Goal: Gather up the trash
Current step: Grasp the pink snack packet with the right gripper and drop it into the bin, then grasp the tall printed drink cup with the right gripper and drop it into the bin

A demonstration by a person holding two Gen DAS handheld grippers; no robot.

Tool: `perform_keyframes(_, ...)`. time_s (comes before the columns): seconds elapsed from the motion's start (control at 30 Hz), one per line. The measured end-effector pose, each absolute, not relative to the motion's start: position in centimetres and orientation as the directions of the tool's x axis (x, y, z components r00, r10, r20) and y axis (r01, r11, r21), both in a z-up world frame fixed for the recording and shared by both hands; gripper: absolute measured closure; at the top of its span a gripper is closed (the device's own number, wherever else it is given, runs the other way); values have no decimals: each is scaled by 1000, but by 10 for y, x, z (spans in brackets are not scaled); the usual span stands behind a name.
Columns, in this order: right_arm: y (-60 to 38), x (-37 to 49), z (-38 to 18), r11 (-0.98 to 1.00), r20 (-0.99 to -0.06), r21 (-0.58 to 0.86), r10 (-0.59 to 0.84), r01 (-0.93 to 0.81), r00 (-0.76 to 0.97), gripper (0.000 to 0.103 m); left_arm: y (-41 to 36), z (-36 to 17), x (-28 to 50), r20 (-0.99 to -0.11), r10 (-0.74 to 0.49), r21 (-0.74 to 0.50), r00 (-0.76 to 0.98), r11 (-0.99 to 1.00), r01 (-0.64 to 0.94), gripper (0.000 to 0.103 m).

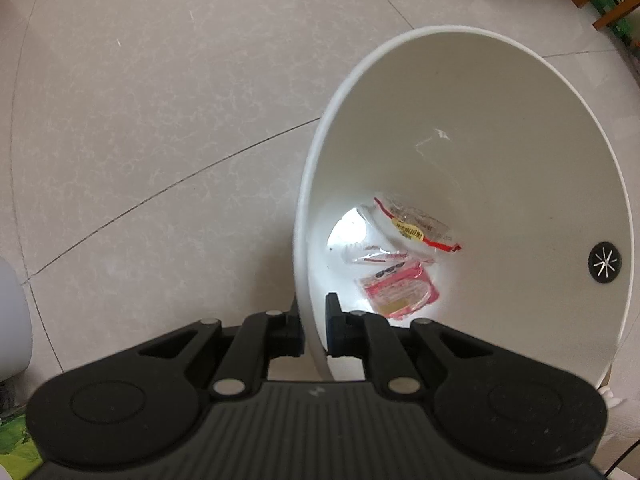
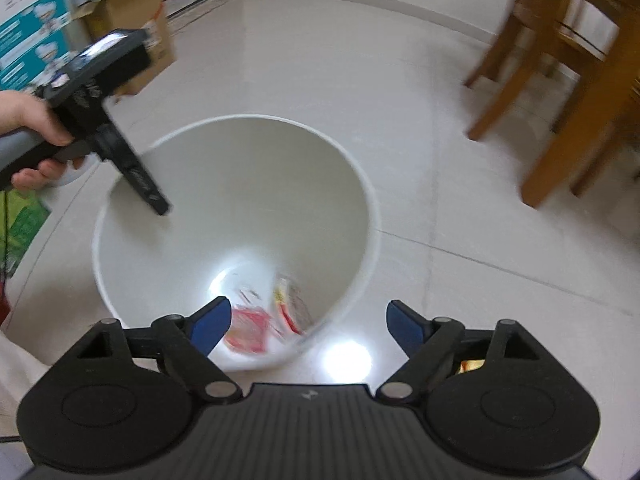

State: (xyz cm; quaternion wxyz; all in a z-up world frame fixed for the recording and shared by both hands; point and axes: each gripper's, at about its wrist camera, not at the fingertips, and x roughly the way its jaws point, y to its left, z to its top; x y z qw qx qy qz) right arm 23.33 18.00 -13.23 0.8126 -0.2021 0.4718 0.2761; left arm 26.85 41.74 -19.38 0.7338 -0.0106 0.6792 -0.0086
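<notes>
Left wrist view, lower centre: the left gripper (image 1: 314,332) is clamped on the rim of a white plastic waste bin (image 1: 500,128), one pad outside the wall and one inside, steadying the bin on the pale tiled floor (image 1: 140,120); right wrist view, lower centre: the right gripper (image 2: 308,324) hangs over the bin's near lip with its blue-tipped jaws spread wide and nothing between them; the picture is motion-blurred.

The collected trash, snack wrappers (image 1: 400,256), lies at the bottom of the bin, right of centre in the left wrist view; the step in hand reads as a drop just made, so doing it well likely means keeping the rim pinched so the bin does not tip, and lifting the free gripper straight up, clear of the wall, before it goes for more.

Counted: one bin; three wrappers can be made out, a clear one edged red with a yellow label, a small clear one with red print, and a pink-and-red one; two grippers; one hand (image 2: 28,120) in view at the left edge of the right wrist view; wooden chair legs (image 2: 560,120) at upper right, cardboard boxes (image 2: 132,20) at upper left.
</notes>
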Motion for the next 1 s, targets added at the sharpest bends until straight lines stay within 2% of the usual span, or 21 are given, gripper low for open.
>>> perform_keyframes(0.1, 149, 228, -140, 819, -879, -66, 222, -570, 421, 10, 417, -194, 269, -997, -25, -25, 76, 1000, -4, 96)
perform_keyframes(0.4, 57, 205, -202, 931, -901, -101, 65, -351, 429, 10, 415, -194, 270, -997, -13, -13, 71, 1000, -6, 96)
perform_keyframes(0.63, -10, 189, -268, 976, -944, -139, -78, -170, 321, 10, 413, -194, 271, -998, 2, 2, 66, 1000, -3, 96)
perform_keyframes(0.8, -49, 182, -306, 997, -973, -80, -80, 8, 218, 10, 410, -194, 272, -998, 15, 14, 63, 1000, -1, 96)
perform_keyframes(1.0, -57, 191, -337, 997, -987, -47, -56, 59, 152, 11, 410, -195, 272, -998, 20, 20, 59, 1000, -4, 96)
